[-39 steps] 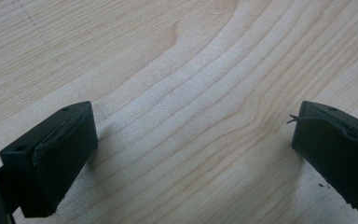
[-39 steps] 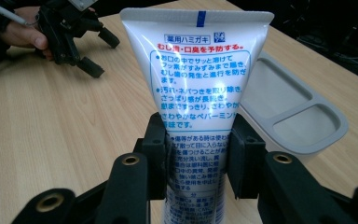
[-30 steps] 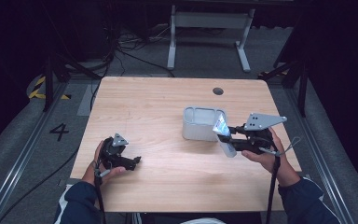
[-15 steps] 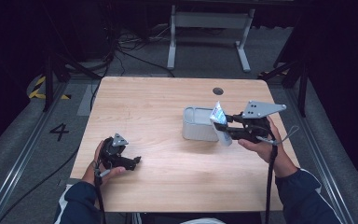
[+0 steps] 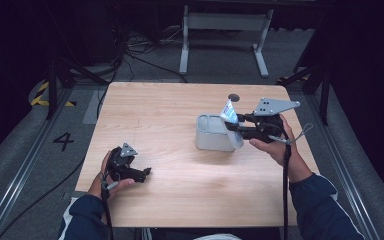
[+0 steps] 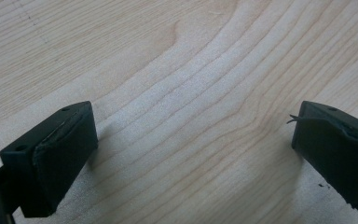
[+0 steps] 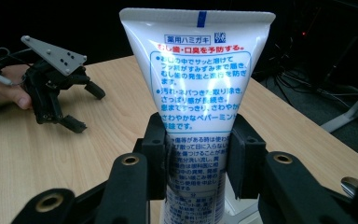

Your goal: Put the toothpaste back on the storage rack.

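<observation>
My right hand-held gripper (image 7: pixel 196 154) is clamped on the toothpaste tube (image 7: pixel 198 88), pads (image 7: pixel 157 158) pressing its flat sides low on the body, so the tube stands up out of the grip with its long axis running straight away from my jaws and its crimped, blue-marked end farthest from me. In the high view the same hand-held gripper (image 5: pixel 237 127) holds the tube (image 5: pixel 228 112) tilted, crimped end up, cap end down beside the near wall of the grey bin (image 5: pixel 211 135), which lies just on the far side of my fingertips toward the middle of the surface (image 5: pixel 180 110). I judge that the coming move turns on that: the tube's lower end must clear the bin's rim and go down inside.

The tube is soft, glossy white plastic, printed in blue and red, broad and flat at the seal. The bin is a small matte grey box with rounded corners and an open top. The surface is pale wood grain, smooth.

Well apart, across the surface, my left hand-held gripper (image 5: pixel 130 167) rests low, jaws standing wide apart over bare wood (image 6: pixel 191 116), holding nothing; the right is far nearer the bin.
</observation>
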The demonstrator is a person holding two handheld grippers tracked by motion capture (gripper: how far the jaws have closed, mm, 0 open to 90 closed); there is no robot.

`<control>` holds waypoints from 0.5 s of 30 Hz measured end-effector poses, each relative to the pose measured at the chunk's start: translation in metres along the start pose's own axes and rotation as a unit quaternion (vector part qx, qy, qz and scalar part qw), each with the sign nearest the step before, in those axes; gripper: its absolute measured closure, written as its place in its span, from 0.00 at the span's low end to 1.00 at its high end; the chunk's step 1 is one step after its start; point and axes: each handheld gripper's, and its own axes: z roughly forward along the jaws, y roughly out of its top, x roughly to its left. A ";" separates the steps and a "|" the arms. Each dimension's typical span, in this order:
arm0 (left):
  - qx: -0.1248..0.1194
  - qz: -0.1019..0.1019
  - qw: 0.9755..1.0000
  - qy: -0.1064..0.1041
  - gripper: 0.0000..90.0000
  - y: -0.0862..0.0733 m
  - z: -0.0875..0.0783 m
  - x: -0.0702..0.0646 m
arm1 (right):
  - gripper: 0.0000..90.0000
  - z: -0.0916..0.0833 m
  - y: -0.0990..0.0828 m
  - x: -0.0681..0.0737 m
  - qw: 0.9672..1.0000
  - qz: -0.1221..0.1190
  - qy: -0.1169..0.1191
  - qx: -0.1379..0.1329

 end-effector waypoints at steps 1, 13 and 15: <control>0.000 0.001 1.000 0.001 0.01 0.000 0.000 0.000 | 0.73 0.001 0.001 -0.001 1.000 0.000 -0.003 -0.001; 0.000 0.001 1.000 0.001 0.01 0.000 0.000 0.000 | 0.73 0.008 0.011 -0.012 1.000 0.001 -0.017 -0.010; 0.000 0.001 1.000 0.001 0.01 0.000 0.000 0.000 | 0.73 0.010 0.012 -0.014 1.000 0.003 -0.016 -0.013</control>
